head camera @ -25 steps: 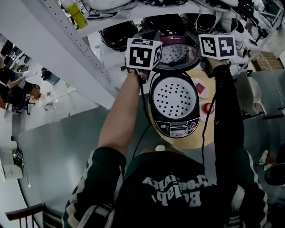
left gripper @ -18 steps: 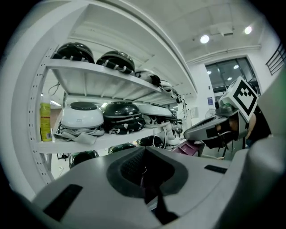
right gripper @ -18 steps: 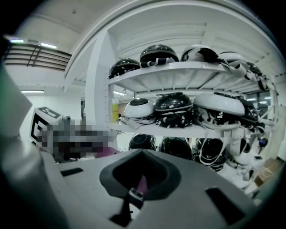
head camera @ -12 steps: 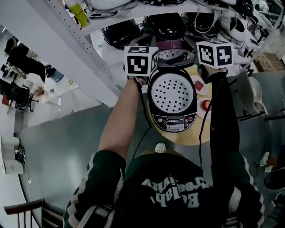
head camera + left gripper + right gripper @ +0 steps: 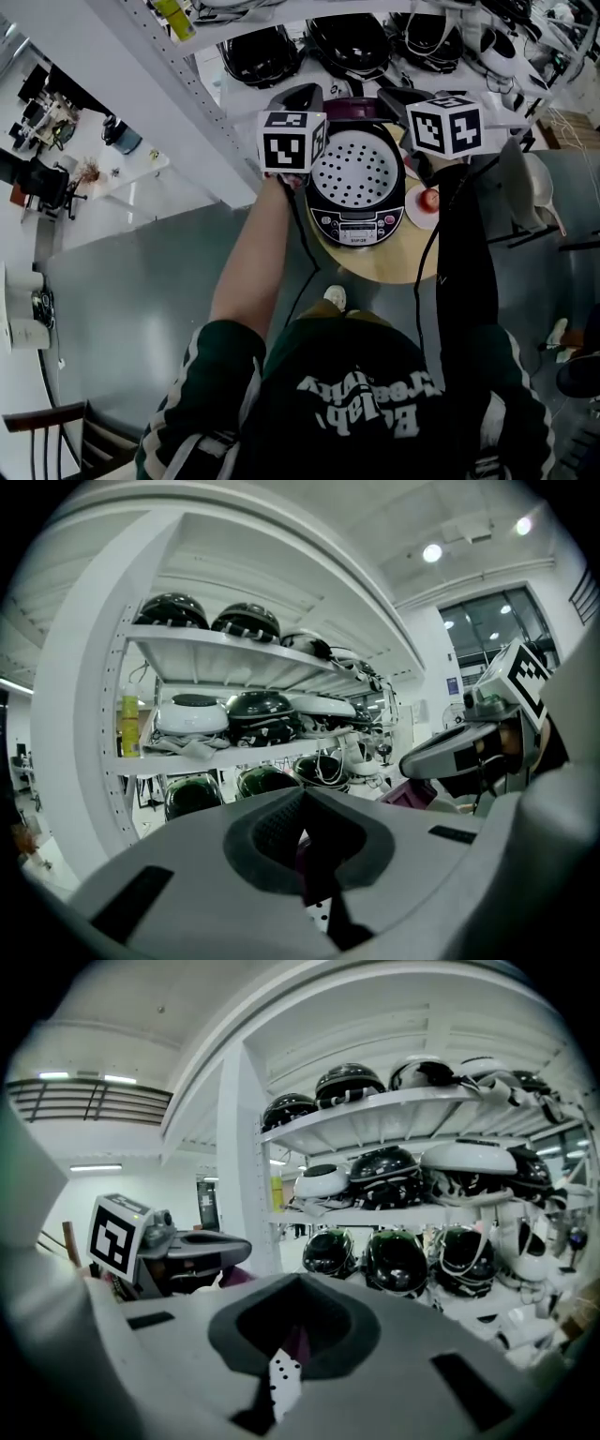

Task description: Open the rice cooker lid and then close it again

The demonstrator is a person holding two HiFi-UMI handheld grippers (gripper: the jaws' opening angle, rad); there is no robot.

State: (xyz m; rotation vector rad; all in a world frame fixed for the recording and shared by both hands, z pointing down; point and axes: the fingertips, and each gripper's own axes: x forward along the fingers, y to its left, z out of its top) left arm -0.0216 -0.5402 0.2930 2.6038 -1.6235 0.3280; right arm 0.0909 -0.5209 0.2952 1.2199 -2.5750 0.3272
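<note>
The rice cooker [image 5: 354,225] sits on the round table [image 5: 375,270] in front of the person, and its white plate with holes [image 5: 356,169] faces up. Past the plate, at 12 o'clock, the purple lid [image 5: 352,108] seems to stand up, with its edge running from 9 to 3 o'clock. The left gripper [image 5: 300,96] is at the 9 o'clock end and the right gripper [image 5: 401,98] at the 3 o'clock end. Both are equally near, with jaws pressed together on nothing.
</note>
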